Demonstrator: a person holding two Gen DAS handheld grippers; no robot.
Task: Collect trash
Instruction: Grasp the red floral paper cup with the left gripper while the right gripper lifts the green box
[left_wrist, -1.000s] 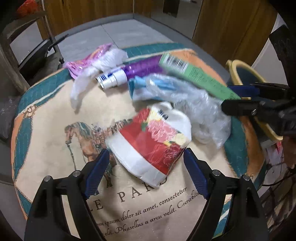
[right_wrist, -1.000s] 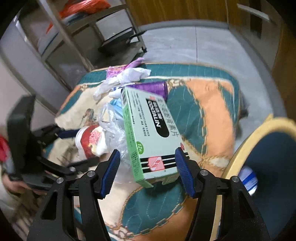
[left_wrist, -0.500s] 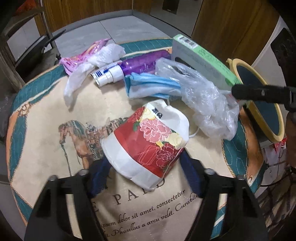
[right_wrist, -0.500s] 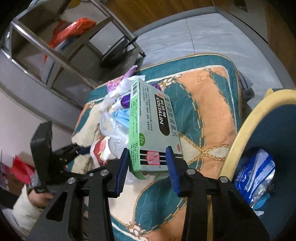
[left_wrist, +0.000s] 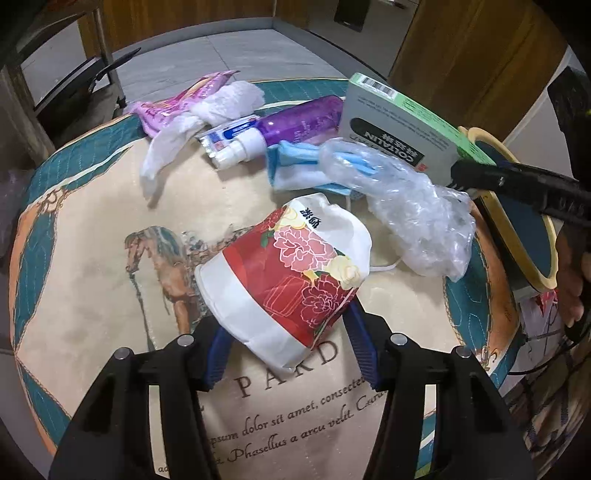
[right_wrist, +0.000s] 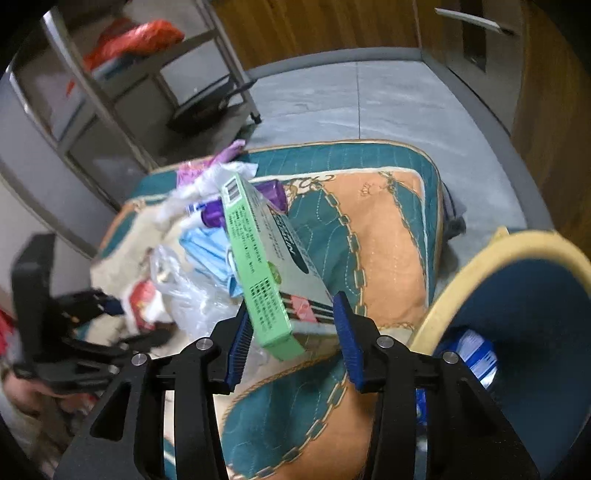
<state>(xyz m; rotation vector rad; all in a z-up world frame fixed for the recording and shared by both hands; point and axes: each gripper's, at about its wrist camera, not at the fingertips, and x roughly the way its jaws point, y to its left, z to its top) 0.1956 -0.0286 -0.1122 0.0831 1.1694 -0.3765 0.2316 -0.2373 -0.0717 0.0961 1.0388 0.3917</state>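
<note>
My left gripper (left_wrist: 291, 343) is shut on a crushed red floral paper cup (left_wrist: 284, 280), which rests on the cloth-covered table (left_wrist: 92, 258). My right gripper (right_wrist: 293, 341) is shut on the near end of a green medicine box (right_wrist: 266, 258) and holds it tilted above the table; the box also shows in the left wrist view (left_wrist: 399, 125). More trash lies behind the cup: a clear plastic bag (left_wrist: 410, 206), a blue face mask (left_wrist: 299, 166), a purple bottle (left_wrist: 291, 125), white tissue (left_wrist: 199, 122) and a pink wrapper (left_wrist: 166, 107).
A blue bin with a yellow rim (right_wrist: 517, 295) stands right of the table, with a blue packet (right_wrist: 476, 354) inside; it also shows in the left wrist view (left_wrist: 524, 236). A metal shelf rack (right_wrist: 122, 92) and wooden cabinets (left_wrist: 461, 55) stand beyond the table.
My left gripper moved forward and closed on the paper cup. My right gripper closed on the green box, lifted it off the table and tilted it, with the bin closer now.
</note>
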